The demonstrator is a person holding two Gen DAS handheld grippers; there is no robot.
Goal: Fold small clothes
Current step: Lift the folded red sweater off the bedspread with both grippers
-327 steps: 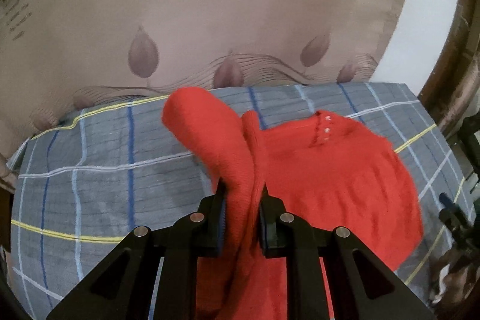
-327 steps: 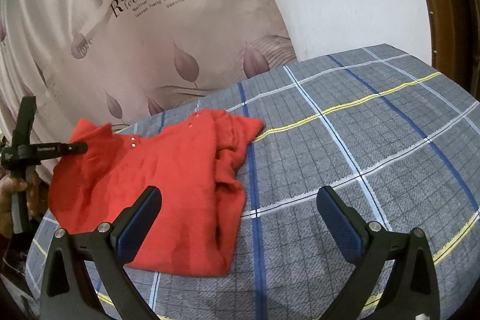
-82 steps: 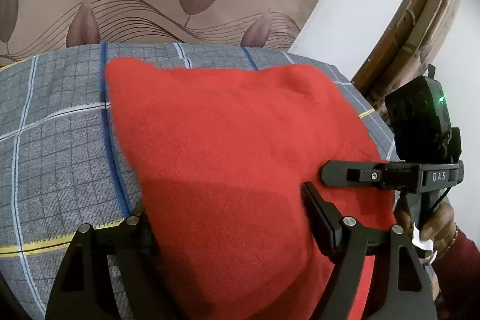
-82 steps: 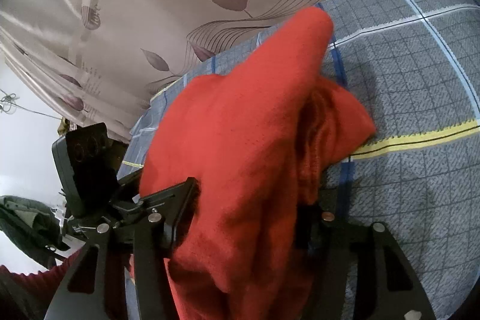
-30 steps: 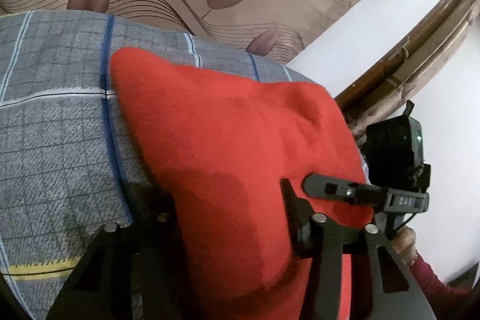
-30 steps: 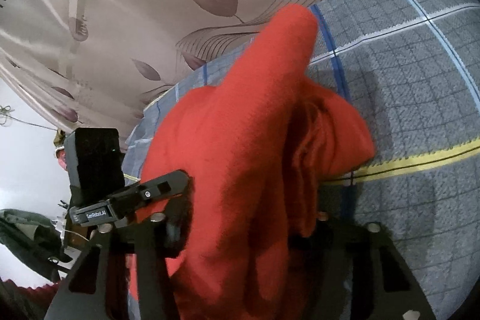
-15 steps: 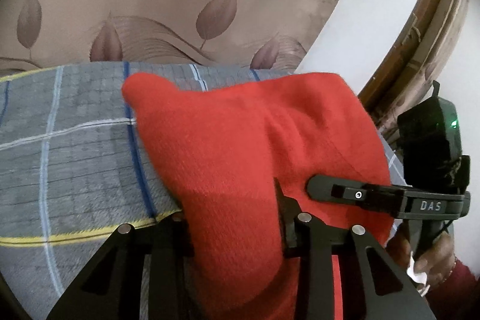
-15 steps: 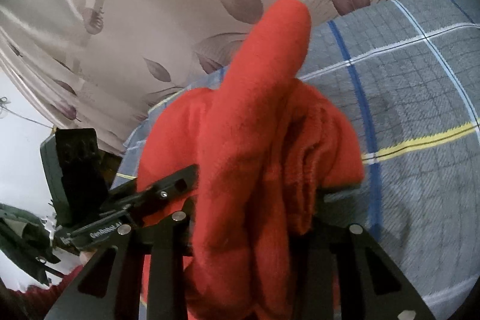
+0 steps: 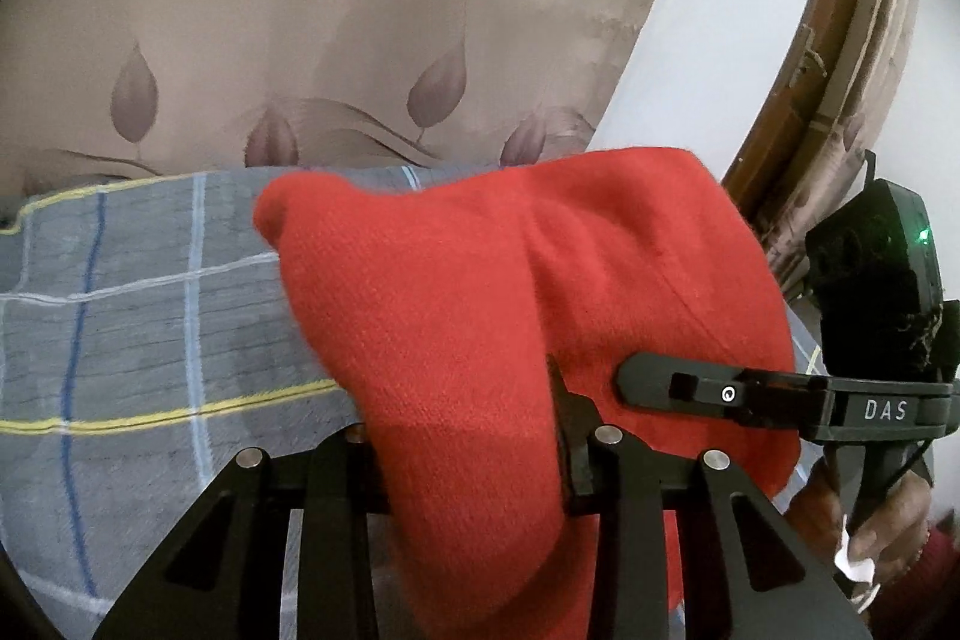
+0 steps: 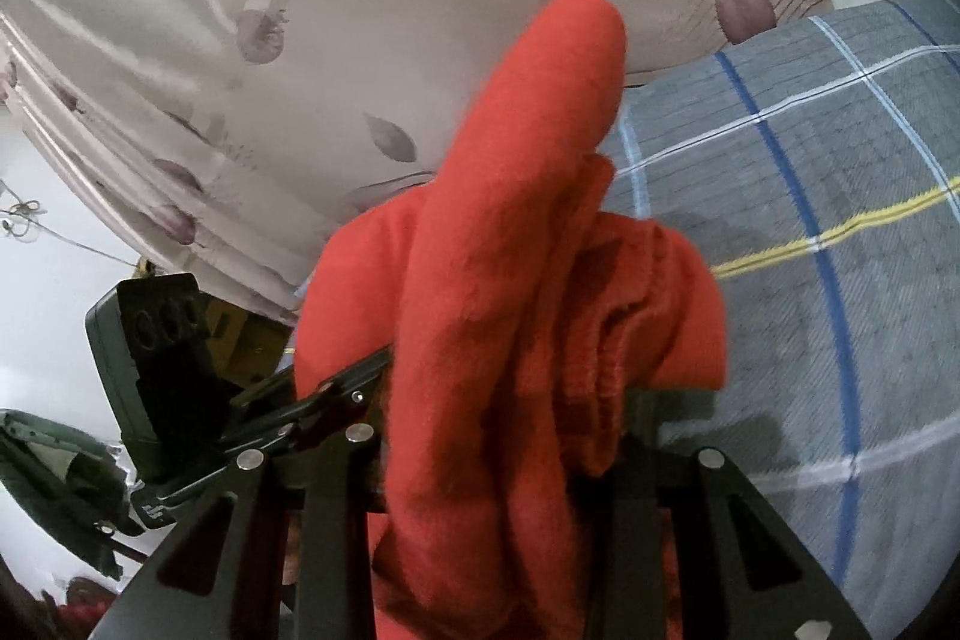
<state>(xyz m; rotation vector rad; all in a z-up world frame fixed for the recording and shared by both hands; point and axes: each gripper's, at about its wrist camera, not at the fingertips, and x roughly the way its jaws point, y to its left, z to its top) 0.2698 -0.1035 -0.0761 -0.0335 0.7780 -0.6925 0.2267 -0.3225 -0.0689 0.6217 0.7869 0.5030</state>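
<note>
A red knitted sweater [image 9: 492, 316] is bunched and lifted above the grey plaid bedspread [image 9: 132, 328]. My left gripper [image 9: 462, 436] is shut on a thick fold of it at the near edge. My right gripper [image 10: 498, 436] is shut on another thick fold of the same sweater [image 10: 516, 232], whose far part stands up in front of the curtain. The right gripper's body [image 9: 750, 394] shows to the right in the left wrist view. The left gripper's body [image 10: 174, 358] shows to the left in the right wrist view. The fingertips are hidden in cloth.
A beige curtain with leaf prints [image 9: 336, 16] hangs behind the bed. A white wall and a brown wooden frame [image 9: 840, 58] stand at the right. The plaid bedspread [image 10: 840, 232] extends to the right in the right wrist view.
Both grippers have closed further on the sweater and lifted it; the cameras tilted up, showing more curtain and less bedspread.
</note>
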